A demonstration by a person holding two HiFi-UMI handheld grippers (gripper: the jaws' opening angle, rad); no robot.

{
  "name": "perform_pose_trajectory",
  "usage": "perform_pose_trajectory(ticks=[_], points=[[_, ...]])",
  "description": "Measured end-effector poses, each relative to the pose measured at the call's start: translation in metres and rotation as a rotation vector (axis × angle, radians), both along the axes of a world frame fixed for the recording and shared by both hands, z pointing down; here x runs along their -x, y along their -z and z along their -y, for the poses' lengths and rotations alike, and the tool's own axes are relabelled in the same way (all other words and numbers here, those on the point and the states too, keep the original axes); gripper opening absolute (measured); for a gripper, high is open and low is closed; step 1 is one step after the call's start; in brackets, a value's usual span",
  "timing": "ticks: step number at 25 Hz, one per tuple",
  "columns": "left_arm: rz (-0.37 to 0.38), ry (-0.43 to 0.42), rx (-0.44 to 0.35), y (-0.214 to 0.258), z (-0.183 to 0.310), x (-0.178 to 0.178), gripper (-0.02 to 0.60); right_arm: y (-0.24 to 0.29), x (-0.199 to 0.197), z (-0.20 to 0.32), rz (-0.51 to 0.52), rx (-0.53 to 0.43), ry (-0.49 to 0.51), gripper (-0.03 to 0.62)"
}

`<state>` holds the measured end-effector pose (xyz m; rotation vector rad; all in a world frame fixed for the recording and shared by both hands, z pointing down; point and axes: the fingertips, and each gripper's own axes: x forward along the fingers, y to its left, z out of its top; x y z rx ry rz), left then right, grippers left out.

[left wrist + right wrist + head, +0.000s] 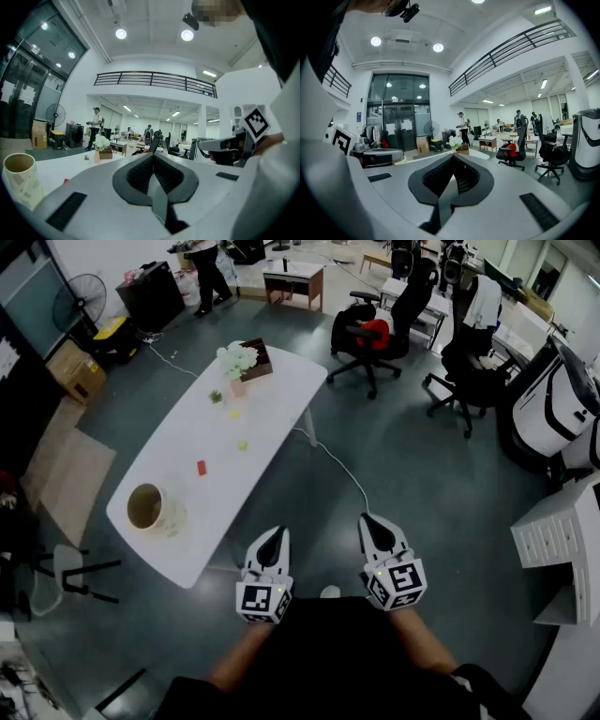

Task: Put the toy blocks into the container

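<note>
Head view: left gripper [277, 535] and right gripper [373, 524] at 6 o'clock, short of the white table [192, 540]; likely parked level ahead of a first reach. Container [148, 507] at 10 o'clock of the left gripper; red block [201, 467], green block [242, 444] and yellow block [234, 414] loose on the tabletop beyond, outside it.

Left gripper view: closed tight on nothing; container [21, 180] at 8 o'clock.

Right gripper view: likewise closed, empty; flowers [453, 140] at 12 o'clock.

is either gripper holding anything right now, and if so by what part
Nothing is held. The left gripper and the right gripper both have their jaws closed together with nothing between them; the toy blocks lie on the table.
</note>
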<state>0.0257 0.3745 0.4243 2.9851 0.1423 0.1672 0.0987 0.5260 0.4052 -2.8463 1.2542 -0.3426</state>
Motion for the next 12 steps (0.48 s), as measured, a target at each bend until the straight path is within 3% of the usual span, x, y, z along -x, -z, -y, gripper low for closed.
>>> perform_pose_trajectory(ticks=[4,12], points=[[0.001,-0.002,0.052,0.004,-0.017,-0.004,0.005,-0.002,-0.003,-0.023,-0.016,0.003,-0.008,-0.005],[-0.001,-0.034,0.006,-0.008,-0.045,0.001,0.005,-0.013,0.013,-0.044,-0.018,-0.013,0.014,-0.005]])
